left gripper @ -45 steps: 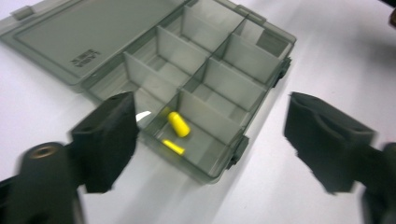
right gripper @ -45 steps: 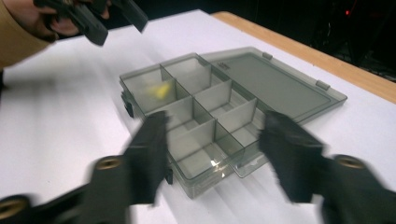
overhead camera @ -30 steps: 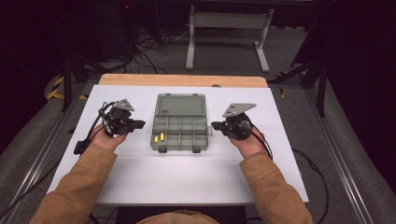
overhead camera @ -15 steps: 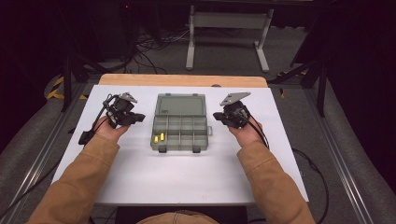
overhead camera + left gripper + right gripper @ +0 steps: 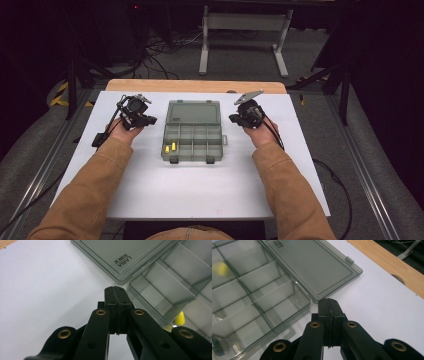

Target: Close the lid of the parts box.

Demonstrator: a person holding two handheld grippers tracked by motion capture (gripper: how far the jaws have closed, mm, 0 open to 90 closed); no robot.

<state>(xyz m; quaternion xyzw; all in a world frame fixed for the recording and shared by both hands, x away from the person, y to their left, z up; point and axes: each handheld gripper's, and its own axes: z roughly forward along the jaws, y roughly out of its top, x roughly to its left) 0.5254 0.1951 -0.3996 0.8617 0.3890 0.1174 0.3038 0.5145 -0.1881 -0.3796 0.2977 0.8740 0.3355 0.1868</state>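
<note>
Lying open in the middle of the white desk [image 5: 200, 195] is one grey see-through plastic box [image 5: 192, 144], its lid [image 5: 194, 112] folded flat toward the far edge and its tray of compartments toward the near edge. Two small yellow pieces [image 5: 170, 147] sit in one compartment at the tray's near left corner; the other compartments that can be seen look empty. Two grippers flank the box, one on each side, both clear of it. On the left side of the desk, the left gripper [image 5: 150, 120] rests in the person's left hand [image 5: 126, 131], level with the seam between lid and tray; its jaws are pressed together with nothing between them, and in the left gripper view their tips [image 5: 116, 290] point at the spot where the lid's corner meets the tray, with one yellow piece [image 5: 179, 318] showing through the tray wall. Toward the right side, the right gripper [image 5: 233, 118] rests in the person's right hand [image 5: 260, 134], also beside the seam; its jaws are likewise closed on nothing, and in the right gripper view their tips [image 5: 328, 301] sit just short of the lid's corner. Tan sleeves [image 5: 90, 190] come in from the near edge. A strip of bare wood [image 5: 195, 86] runs along the far edge of the desk.
</note>
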